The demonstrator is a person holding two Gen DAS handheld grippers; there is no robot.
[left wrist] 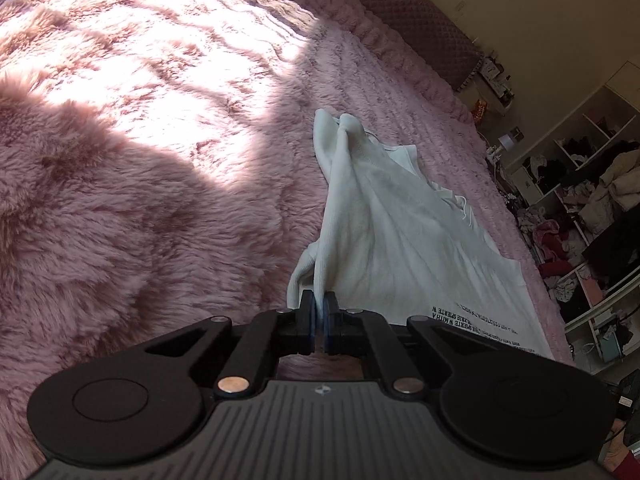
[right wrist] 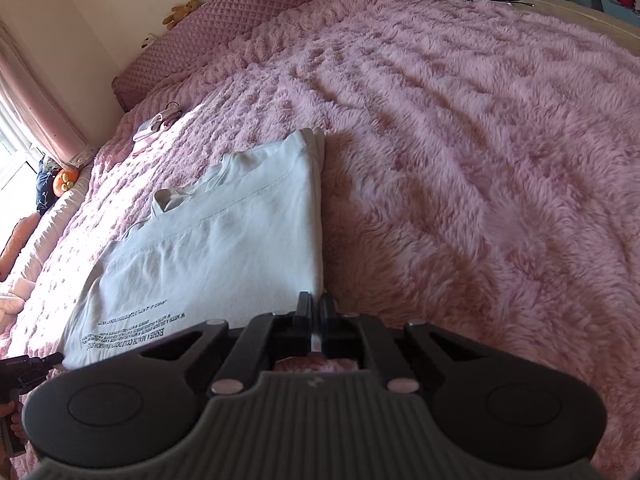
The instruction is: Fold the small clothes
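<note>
Over on the left, the left tool (left wrist: 319,312) pinches a bunched edge of the white shirt (left wrist: 400,232), lifting that side into a ridge above the pink furry bed (left wrist: 140,200). Black lettering runs along the shirt's near hem. To the right, the right tool (right wrist: 316,312) has its fingers pressed together on the shirt's (right wrist: 224,248) other edge, where the cloth lies flat. Beyond, a quilted headboard (right wrist: 248,16) meets the wall, a small teddy (right wrist: 185,10) on top.
</note>
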